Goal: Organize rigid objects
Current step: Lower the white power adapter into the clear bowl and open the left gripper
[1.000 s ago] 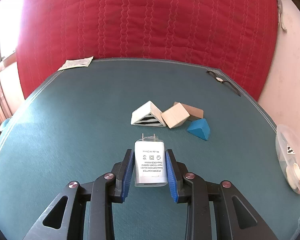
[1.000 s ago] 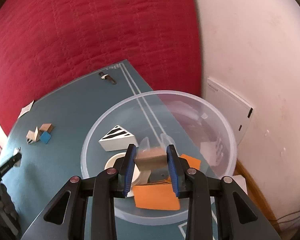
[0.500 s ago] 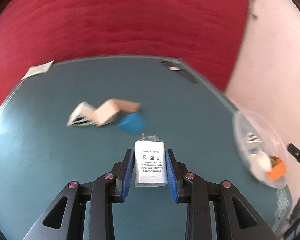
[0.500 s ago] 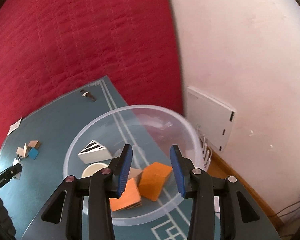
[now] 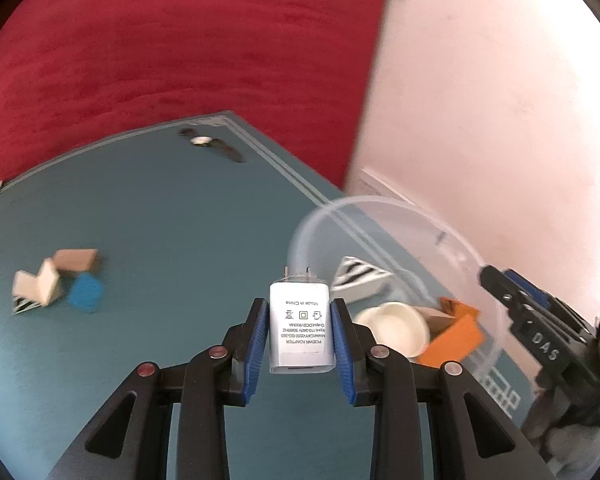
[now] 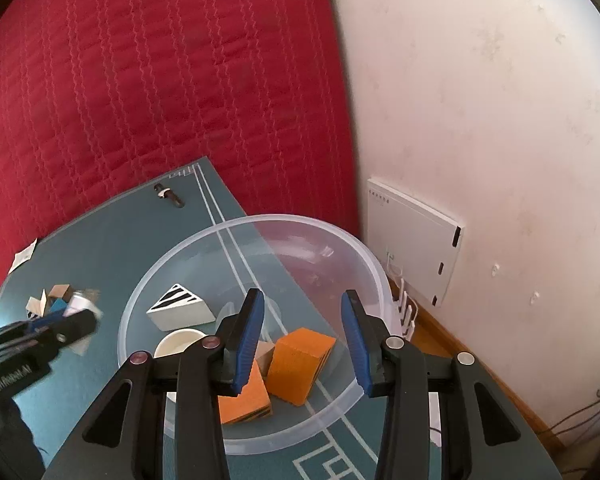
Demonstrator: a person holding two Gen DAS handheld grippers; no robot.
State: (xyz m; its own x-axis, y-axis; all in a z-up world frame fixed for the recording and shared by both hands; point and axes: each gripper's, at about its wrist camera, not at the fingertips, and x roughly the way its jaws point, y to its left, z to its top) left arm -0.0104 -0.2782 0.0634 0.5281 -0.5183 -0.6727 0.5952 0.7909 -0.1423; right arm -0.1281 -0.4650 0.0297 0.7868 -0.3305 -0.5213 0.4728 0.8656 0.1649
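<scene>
The white power adapter [image 5: 302, 328], clamped in the left gripper [image 5: 300, 334], carries inverted print: "Made in China", "POWER ADAPTER", and smaller lines too fine to read. At 3 o'clock, the right gripper [image 5: 540, 340] body reads "DAS". In the right wrist view, at 9 o'clock, the left gripper's body bears "GenRobot.AI".

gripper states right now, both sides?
Left gripper: closed on the white power adapter.
Right gripper: open, empty, above the clear bowl.
</scene>
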